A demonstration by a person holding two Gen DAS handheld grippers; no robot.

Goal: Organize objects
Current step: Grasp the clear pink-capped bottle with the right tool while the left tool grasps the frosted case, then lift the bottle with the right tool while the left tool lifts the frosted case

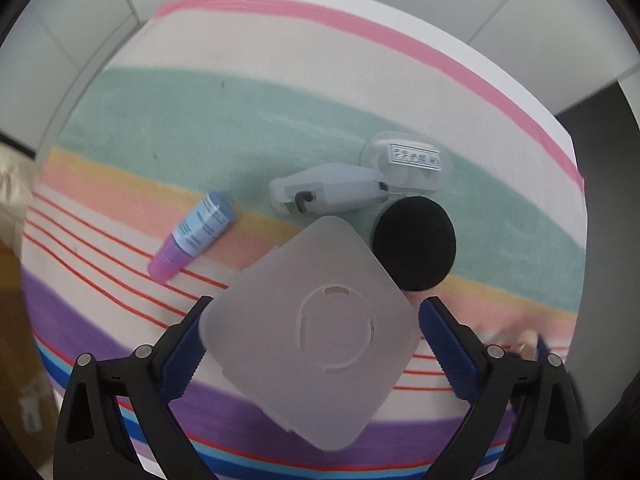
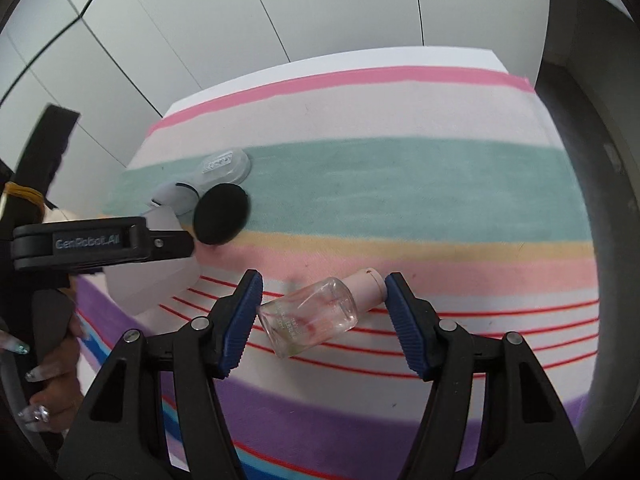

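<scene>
The frosted lid [image 1: 312,336] sits clamped corner-to-corner in the left gripper [image 1: 310,340] and could pivot out onto the black puff [image 1: 414,242] just ahead, while the bottle [image 2: 316,314] lies loose between the right gripper's [image 2: 323,322] parted fingers, likely to roll off the pads as they close.

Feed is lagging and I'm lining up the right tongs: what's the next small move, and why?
Probably close the right tongs on the clear bottle. It lies on its side on the striped cloth, already between the open fingers, base near the left pad, pink cap near the right. The left tongs grip the frosted square case, so they are occupied.
</scene>
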